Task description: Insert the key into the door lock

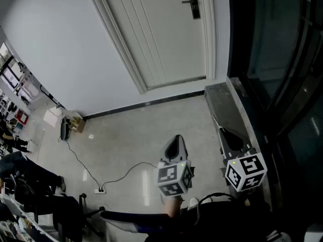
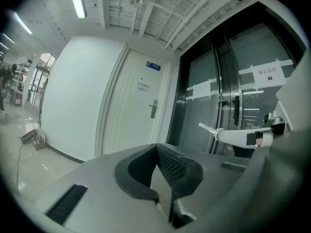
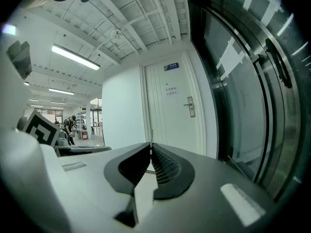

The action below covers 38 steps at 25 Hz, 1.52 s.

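Observation:
A white door [image 1: 166, 29] stands ahead, and its dark handle and lock plate [image 1: 192, 4] are at the top of the head view. The same lock [image 3: 191, 107] is small and far off in the right gripper view, and the lock [image 2: 153, 108] also appears in the left gripper view. My right gripper [image 1: 222, 131] is shut on a thin metal key [image 2: 207, 127] that pokes out past its jaws. In its own view the key [image 3: 151, 135] is seen edge-on. My left gripper [image 1: 175, 138] is shut on nothing, left of the right one. Both are well short of the door.
A dark glass wall with a steel door frame [image 1: 272, 59] runs along the right, with a grey ledge [image 1: 222, 100] at its foot. A power strip and cable [image 1: 100, 190] and a cardboard box [image 1: 75, 122] lie on the floor at left. People and shelving [image 1: 15, 135] are at the far left.

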Each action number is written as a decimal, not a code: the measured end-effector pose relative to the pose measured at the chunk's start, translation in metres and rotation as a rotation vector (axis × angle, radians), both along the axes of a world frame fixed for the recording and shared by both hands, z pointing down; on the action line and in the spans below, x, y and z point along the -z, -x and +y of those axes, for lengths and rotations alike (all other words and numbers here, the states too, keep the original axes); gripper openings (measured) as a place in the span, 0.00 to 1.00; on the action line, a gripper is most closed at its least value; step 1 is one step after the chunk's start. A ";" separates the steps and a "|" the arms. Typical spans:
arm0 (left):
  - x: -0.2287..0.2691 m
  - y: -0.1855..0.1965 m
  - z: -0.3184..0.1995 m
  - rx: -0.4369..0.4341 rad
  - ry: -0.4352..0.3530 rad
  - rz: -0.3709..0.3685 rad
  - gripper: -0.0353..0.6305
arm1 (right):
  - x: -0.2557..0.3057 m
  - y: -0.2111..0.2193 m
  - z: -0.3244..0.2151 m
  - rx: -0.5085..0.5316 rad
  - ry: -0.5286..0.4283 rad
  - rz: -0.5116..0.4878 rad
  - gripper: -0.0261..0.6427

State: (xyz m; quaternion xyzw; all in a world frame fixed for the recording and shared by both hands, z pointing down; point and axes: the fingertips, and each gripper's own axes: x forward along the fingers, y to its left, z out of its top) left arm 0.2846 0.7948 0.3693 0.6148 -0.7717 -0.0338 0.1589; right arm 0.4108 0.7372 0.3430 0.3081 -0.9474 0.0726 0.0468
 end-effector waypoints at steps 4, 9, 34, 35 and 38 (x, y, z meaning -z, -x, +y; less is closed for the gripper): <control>-0.012 0.005 -0.007 -0.003 -0.034 -0.022 0.05 | -0.001 0.002 -0.002 0.004 -0.006 0.011 0.06; -0.016 0.007 -0.011 0.006 -0.027 -0.019 0.05 | -0.004 0.004 -0.006 0.007 0.003 0.017 0.06; -0.054 0.083 -0.058 0.015 0.001 0.055 0.05 | -0.016 0.077 -0.061 -0.012 -0.021 0.032 0.06; -0.055 0.087 -0.069 0.018 0.005 0.055 0.05 | -0.017 0.082 -0.073 -0.007 -0.018 0.028 0.06; -0.055 0.099 -0.108 0.023 0.014 0.047 0.05 | -0.015 0.096 -0.113 0.008 -0.017 0.020 0.06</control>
